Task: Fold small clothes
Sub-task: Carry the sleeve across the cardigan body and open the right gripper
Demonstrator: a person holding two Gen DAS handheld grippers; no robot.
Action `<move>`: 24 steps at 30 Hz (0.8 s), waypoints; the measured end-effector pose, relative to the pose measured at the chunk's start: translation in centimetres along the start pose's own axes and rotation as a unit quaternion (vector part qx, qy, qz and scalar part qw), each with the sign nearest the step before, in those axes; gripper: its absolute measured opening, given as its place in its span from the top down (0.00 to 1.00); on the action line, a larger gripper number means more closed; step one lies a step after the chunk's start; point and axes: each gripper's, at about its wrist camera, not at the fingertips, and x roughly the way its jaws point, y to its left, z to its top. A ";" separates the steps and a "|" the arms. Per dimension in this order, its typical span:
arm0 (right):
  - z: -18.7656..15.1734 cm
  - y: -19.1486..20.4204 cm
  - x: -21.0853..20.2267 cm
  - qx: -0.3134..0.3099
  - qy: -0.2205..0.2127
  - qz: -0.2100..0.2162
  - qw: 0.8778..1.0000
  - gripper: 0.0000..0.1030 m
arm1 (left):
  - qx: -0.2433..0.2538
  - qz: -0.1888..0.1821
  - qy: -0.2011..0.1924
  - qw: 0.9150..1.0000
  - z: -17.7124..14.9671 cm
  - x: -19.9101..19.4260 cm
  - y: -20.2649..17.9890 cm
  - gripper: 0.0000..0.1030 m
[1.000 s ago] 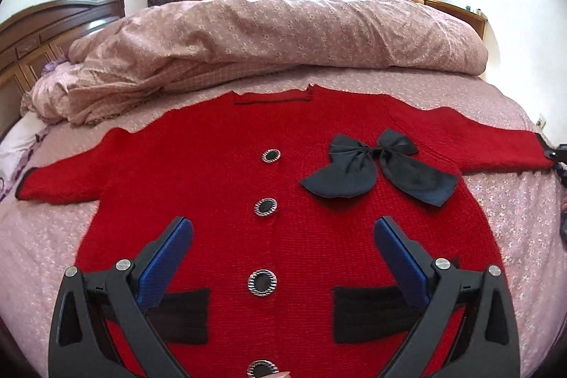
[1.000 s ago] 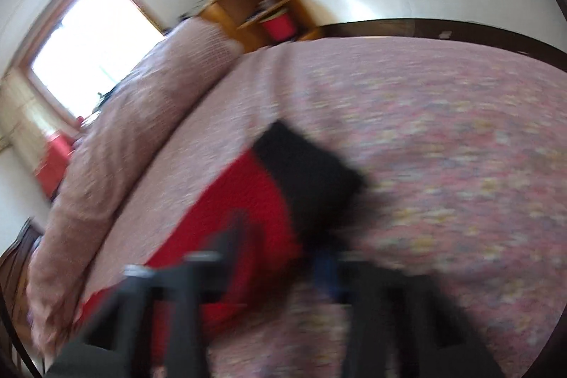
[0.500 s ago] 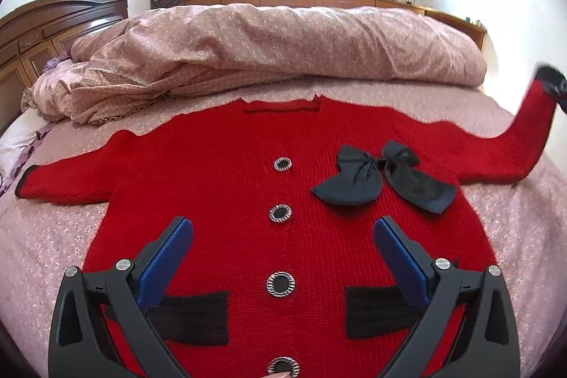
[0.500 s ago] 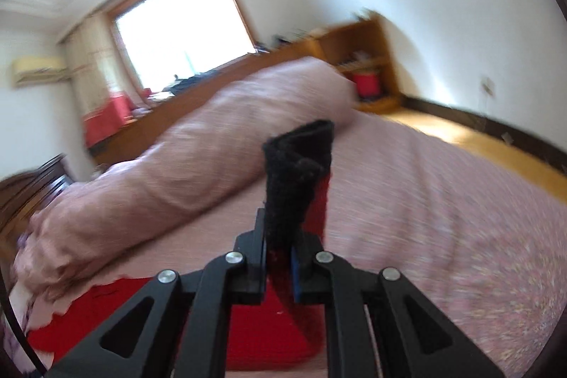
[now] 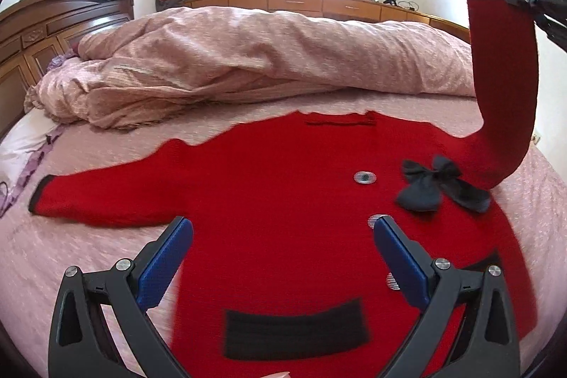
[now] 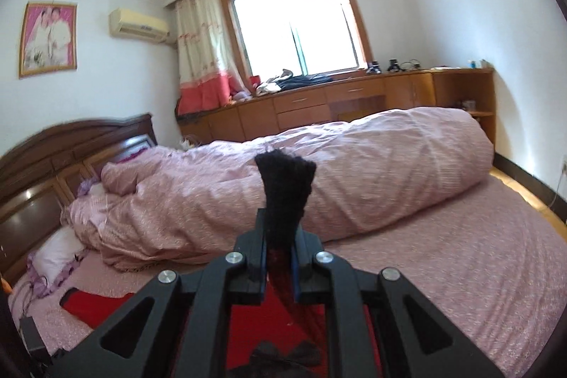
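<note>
The red cardigan (image 5: 276, 201) lies face-up and spread on the bed (image 5: 71, 247), its left sleeve (image 5: 106, 197) flat. The left tongs (image 5: 283, 257) hover above it, spread wide and empty. The right tongs (image 6: 279, 263) are clenched on the black cuff (image 6: 286, 190), holding that sleeve (image 5: 503, 77) high.
</note>
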 end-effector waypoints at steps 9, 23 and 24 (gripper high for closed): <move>-3.5 10.7 7.0 -0.037 0.034 0.017 0.999 0.90 | -0.040 0.007 0.010 0.999 -2.3 0.7 7.4 0.04; -22.9 22.6 21.2 -0.097 0.207 0.014 0.973 0.82 | -0.038 0.037 0.016 0.998 -4.0 0.7 11.2 0.04; -23.1 22.7 21.4 -0.096 0.214 0.018 0.972 0.82 | -0.052 0.023 0.024 0.998 -4.0 0.8 11.7 0.04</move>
